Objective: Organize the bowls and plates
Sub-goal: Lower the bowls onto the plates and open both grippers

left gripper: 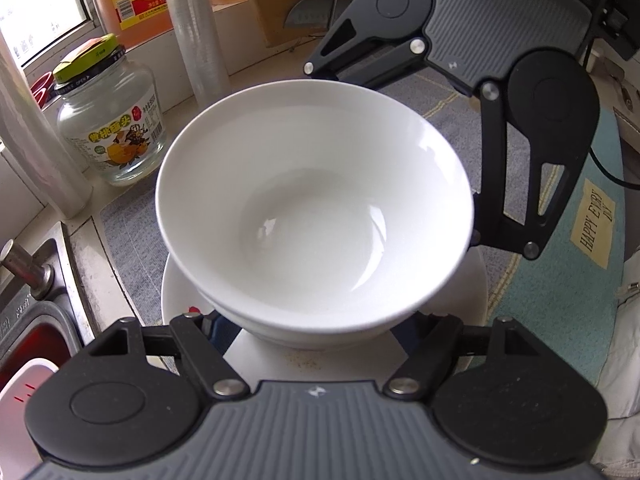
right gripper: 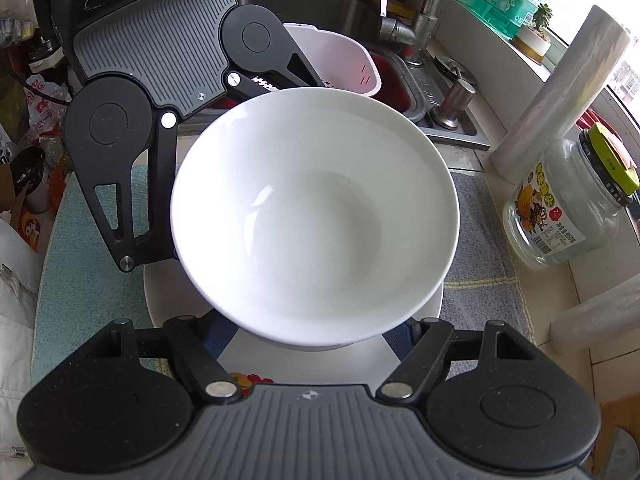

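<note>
The left gripper [left gripper: 308, 340] and the right gripper [right gripper: 308, 340] faced each other across the same stack, each angled steeply down with its jaws spread to either side of the crockery. The blue pads [left gripper: 216, 332] flanked the base of the stack, but their tips were hidden beneath the flare of the upper bowl [left gripper: 316, 200]. Whether either gripper was pressing on it or standing clear could not be told. That white bowl sat nested in a second bowl [left gripper: 276, 330], of which only the rim showed. The pair stood roughly in the middle of a white plate [left gripper: 180, 292], probably so that the larger piece served as a steady base. The plate lay on a grey cloth mat [left gripper: 128, 232], which likely kept it from sliding on the counter. Two-sided handling looked chosen because the bowl was wide and smooth. A glass jar [left gripper: 112, 128] and a roll of cling film [left gripper: 196, 28] stood near the window, clear of the stack, and the sink [right gripper: 312, 4] with its white basket [right gripper: 344, 60] lay beyond.
</note>
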The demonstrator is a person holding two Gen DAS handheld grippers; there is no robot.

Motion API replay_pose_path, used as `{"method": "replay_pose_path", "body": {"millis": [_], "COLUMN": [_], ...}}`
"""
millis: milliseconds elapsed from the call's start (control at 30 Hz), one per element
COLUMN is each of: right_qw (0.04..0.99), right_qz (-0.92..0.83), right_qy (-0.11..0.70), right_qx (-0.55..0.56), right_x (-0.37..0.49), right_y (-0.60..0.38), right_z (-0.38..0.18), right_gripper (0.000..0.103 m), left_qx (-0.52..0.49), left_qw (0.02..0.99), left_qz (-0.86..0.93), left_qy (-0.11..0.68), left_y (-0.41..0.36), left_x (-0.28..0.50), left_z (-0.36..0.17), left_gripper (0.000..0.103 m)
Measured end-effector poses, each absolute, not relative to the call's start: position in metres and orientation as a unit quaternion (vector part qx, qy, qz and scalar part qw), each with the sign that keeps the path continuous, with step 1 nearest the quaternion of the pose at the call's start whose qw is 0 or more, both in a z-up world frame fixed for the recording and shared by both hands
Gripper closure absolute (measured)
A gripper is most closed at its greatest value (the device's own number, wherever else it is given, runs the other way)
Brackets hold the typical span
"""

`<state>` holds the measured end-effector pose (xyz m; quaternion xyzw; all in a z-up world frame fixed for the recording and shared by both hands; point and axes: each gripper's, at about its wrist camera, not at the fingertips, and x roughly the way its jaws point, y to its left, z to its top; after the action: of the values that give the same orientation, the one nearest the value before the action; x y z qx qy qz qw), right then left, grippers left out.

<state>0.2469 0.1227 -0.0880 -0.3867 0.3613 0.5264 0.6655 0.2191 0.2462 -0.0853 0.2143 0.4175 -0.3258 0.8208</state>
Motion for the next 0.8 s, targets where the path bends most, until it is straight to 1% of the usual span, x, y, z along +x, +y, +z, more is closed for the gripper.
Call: {"method": "replay_pose_path", "body": {"millis": [33,100,133,167,200,467,633,800], "right_qw": [0.666,0.668,0.669,0.674,0.682,0.701,0.708,0.732], "right_qz": [0.526,0.525,0.526,0.525,0.521,0.506,0.5,0.478], "right_qy": [0.364,0.374,0.37,0.362,0.355,0.358,0.353,0.357], "right_qx": [-0.383,-0.372,-0.372,-0.373,-0.372,-0.352,-0.354,-0.329], "right_x": [0.248,0.25,0.249,0.248,0.246,0.244,0.232,0.217], "right_y": [0.122,0.122,0.121,0.12,0.119,0.114,0.109,0.099], "right_z": [-0.088,-0.089,-0.089,-0.089,-0.087,-0.08,-0.079,-0.079], "right_gripper": [0.023,0.02,0.012,0.004,0.0,0.0,0.0,0.0], "left_qx": [0.212,0.216,0.221,0.225,0.227,0.222,0.206,0.174], "left_qw": [0.82,0.821,0.824,0.827,0.827,0.837,0.864,0.886], "left_qz": [-0.326,-0.327,-0.327,-0.33,-0.333,-0.308,-0.258,-0.21], "left_qy": [0.42,0.416,0.405,0.397,0.392,0.395,0.38,0.374], "left_y": [0.246,0.246,0.246,0.246,0.246,0.25,0.255,0.256], "left_x": [0.22,0.219,0.216,0.214,0.212,0.203,0.184,0.16], "left_z": [-0.086,-0.087,-0.086,-0.084,-0.083,-0.086,-0.08,-0.074], "left_gripper": [0.024,0.019,0.011,0.008,0.008,0.007,0.007,0.003]}}
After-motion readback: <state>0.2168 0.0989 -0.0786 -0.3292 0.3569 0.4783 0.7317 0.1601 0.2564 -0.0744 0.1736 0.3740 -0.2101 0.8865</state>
